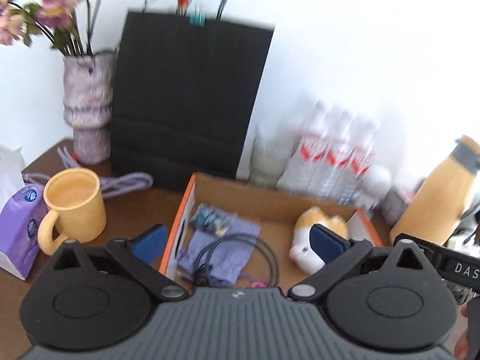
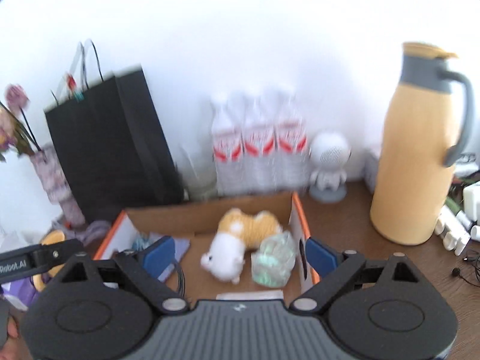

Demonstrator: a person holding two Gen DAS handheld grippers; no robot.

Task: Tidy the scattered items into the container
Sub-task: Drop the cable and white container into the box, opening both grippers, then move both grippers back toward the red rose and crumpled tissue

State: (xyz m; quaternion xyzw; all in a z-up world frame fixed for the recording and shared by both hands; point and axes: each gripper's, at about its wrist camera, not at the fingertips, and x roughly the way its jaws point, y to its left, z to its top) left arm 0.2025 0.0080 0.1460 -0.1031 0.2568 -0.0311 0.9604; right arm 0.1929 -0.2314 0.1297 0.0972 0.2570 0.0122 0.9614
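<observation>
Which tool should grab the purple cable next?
Probably left. The left tool is open, and the purple cable lies on the table just left of the box, beside the yellow mug.

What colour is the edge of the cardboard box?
Orange; the open cardboard box's edge shows best in the left wrist view.

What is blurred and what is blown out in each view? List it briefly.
Left wrist view: motion blur smears the water bottles and flowers; the wall is overexposed white; the left gripper stays sharp. Right wrist view: heavier blur on the plush toy and bottles; wall washed out; fisheye bends the thermos.
</observation>
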